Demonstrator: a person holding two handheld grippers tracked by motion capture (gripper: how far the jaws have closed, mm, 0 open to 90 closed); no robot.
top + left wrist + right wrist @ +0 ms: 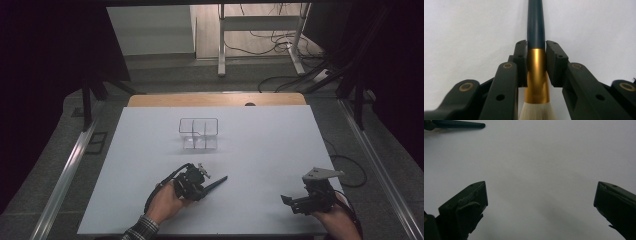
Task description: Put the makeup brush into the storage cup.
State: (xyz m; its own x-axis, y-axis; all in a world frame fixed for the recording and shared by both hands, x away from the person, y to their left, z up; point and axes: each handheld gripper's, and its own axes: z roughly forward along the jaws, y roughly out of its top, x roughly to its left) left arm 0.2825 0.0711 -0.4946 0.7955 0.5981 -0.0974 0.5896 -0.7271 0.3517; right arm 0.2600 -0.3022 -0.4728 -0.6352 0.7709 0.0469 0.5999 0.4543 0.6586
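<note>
Near the bench's front edge, the left claw [204, 181] is clamped on a brush [535, 50] at its gold ferrule, pale bristles toward the hand and dark handle [216, 183] pointing out over open white bench [260, 150]. The right claw [287, 201] stands wide apart, low by the front right corner. Farther in sits a clear divided organizer [198, 133], well apart from both. Beyond, grey floor and cables.
</note>
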